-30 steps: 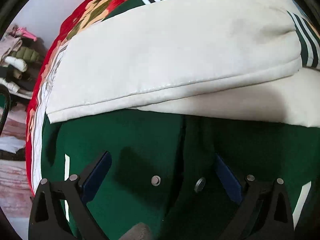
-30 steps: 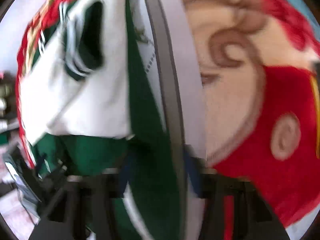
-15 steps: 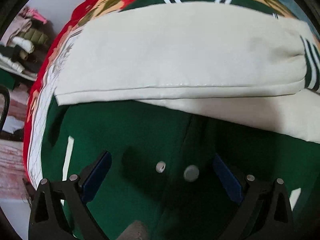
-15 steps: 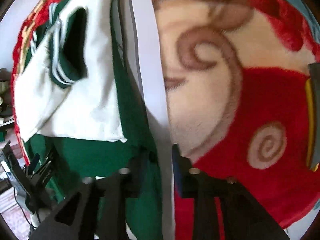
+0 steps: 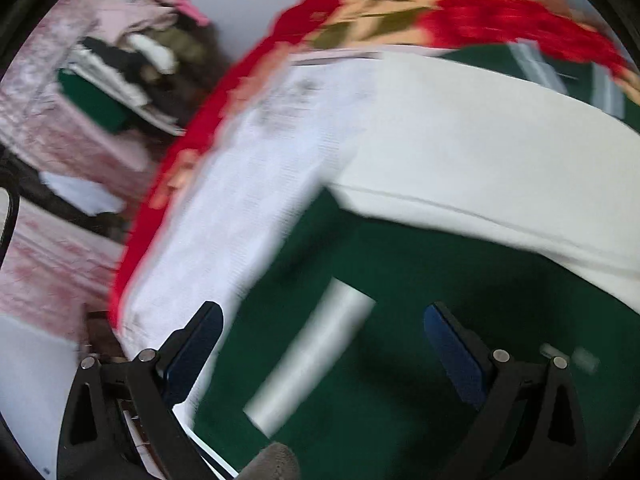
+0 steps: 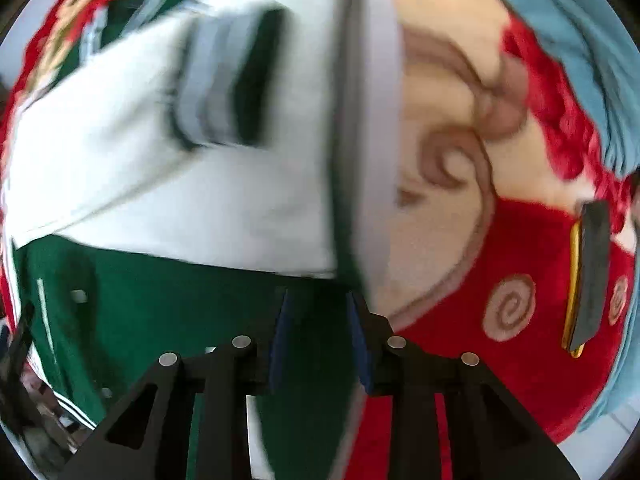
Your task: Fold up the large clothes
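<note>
A green varsity jacket (image 5: 400, 320) with cream sleeves (image 5: 460, 140) lies on a red patterned blanket (image 5: 480, 24). My left gripper (image 5: 320, 340) is open just above the green body near its left edge, holding nothing. In the right wrist view the jacket (image 6: 168, 312) has a cream sleeve (image 6: 180, 168) folded across it, with a striped green cuff (image 6: 232, 80). My right gripper (image 6: 318, 320) is narrowed on the jacket's green right edge beside the blanket (image 6: 500, 280). Both views are motion blurred.
A pile of mixed clothes (image 5: 136, 68) sits on a pink surface at the far left. A dark flat object with a yellow edge (image 6: 588, 276) lies on the blanket to the right. A light blue cloth (image 6: 580, 40) lies at the blanket's far edge.
My left gripper has swung left toward the jacket's left edge, and the snaps have left its view. My right gripper's view has turned, still pinching the green edge.
</note>
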Motion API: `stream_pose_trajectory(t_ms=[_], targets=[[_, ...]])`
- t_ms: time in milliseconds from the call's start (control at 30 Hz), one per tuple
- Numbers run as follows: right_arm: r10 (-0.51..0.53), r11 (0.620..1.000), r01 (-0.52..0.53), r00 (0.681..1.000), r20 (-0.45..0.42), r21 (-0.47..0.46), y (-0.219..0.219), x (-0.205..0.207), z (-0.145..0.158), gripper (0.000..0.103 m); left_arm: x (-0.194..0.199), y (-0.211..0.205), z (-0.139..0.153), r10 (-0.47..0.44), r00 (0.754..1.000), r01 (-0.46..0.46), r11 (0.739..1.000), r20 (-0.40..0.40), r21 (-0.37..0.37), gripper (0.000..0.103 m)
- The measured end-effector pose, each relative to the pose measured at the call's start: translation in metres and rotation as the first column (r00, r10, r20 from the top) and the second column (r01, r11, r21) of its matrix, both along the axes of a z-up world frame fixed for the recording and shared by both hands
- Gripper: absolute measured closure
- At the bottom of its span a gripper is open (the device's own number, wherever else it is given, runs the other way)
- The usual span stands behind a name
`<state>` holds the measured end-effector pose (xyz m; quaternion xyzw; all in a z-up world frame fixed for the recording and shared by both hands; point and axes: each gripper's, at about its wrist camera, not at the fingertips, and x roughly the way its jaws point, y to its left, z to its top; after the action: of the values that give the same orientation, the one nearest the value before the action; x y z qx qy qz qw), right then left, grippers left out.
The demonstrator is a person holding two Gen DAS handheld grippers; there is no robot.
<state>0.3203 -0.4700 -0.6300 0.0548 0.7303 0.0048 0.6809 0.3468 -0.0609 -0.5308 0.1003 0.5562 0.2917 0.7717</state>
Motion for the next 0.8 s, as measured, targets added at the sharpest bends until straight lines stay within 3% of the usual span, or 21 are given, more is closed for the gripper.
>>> stream_pose_trajectory(t_ms=[67, 167, 267, 333, 467, 600, 667, 800], targets=[[0.016, 1.000, -0.016, 1.000, 0.014, -0.015, 0.022, 0.004, 0.003, 0.052, 0.019, 0.042, -0.021, 0.041, 0.999, -0.040, 0.999, -0.028, 0.034, 0.000], [-0.002, 1.000, 0.001, 1.000, -0.024, -0.011, 0.049, 0.011, -0.008, 0.052, 0.055, 0.097, -0.062, 0.059, 0.992, -0.054, 0.997, -0.109, 0.049, 0.000], [-0.013, 0.998, 0.010, 0.999, -0.052, -0.056, 0.069, 0.018, -0.024, 0.052, 0.072, 0.126, -0.079, 0.067, 0.991, -0.071, 0.997, -0.113, -0.030, 0.000], [-0.033, 0.995, 0.026, 0.997, -0.071, -0.098, 0.076, 0.023, -0.037, 0.052, 0.077, 0.135, -0.081, 0.075, 0.992, -0.080, 0.995, -0.097, -0.051, 0.000], [-0.100, 0.990, 0.091, 0.991, -0.084, -0.112, 0.065, 0.027, -0.044, 0.052, 0.075, 0.158, -0.083, 0.132, 0.989, -0.142, 0.972, -0.065, -0.188, 0.000], [-0.142, 0.987, 0.131, 0.982, -0.128, -0.088, 0.066, 0.044, -0.041, 0.052, 0.074, 0.154, -0.075, 0.110, 0.990, -0.123, 0.977, -0.083, -0.172, 0.000], [-0.207, 0.978, 0.206, 0.973, -0.106, -0.021, 0.053, 0.045, -0.021, 0.052, 0.069, 0.149, -0.061, 0.093, 0.993, -0.103, 0.983, -0.072, -0.152, 0.000], [-0.305, 0.948, 0.298, 0.951, 0.047, 0.112, 0.026, 0.056, 0.036, 0.049, 0.047, 0.133, -0.024, 0.075, 0.997, -0.076, 0.986, -0.009, -0.150, 0.000]])
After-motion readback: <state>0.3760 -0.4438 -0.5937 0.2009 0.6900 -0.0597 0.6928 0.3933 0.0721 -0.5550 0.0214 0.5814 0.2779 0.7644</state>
